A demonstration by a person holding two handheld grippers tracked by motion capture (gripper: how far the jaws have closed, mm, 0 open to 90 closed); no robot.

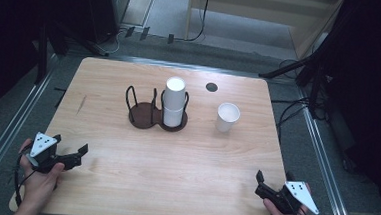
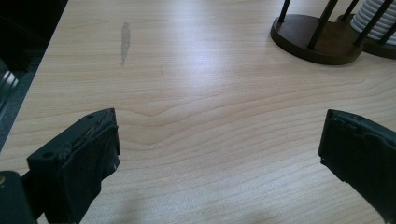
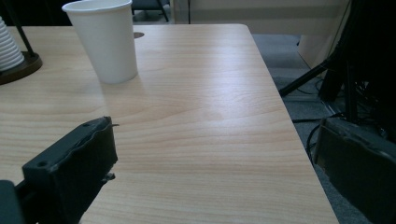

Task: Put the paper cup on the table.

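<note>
A dark double cup holder [image 1: 145, 116] with wire posts stands mid-table. Its right ring holds a stack of white paper cups [image 1: 174, 102]; its left ring is empty. A single white cup [image 1: 227, 117] stands upright to the right of it, apart from the holder. My left gripper [image 1: 71, 146] rests open at the near left corner, nothing between its jaws. My right gripper [image 1: 273, 181] is open at the near right corner, also holding nothing. In the left gripper view, the left gripper [image 2: 219, 144] faces the holder base [image 2: 313, 44]. The right gripper [image 3: 215, 154] points toward the single cup [image 3: 105, 39].
The wooden table [image 1: 123, 183] has a black round hole [image 1: 211, 87] near its far edge and a grey smudge [image 2: 125, 39] on its left side. Its right edge [image 3: 280, 116] drops to a floor with cables and stand legs [image 3: 308, 77].
</note>
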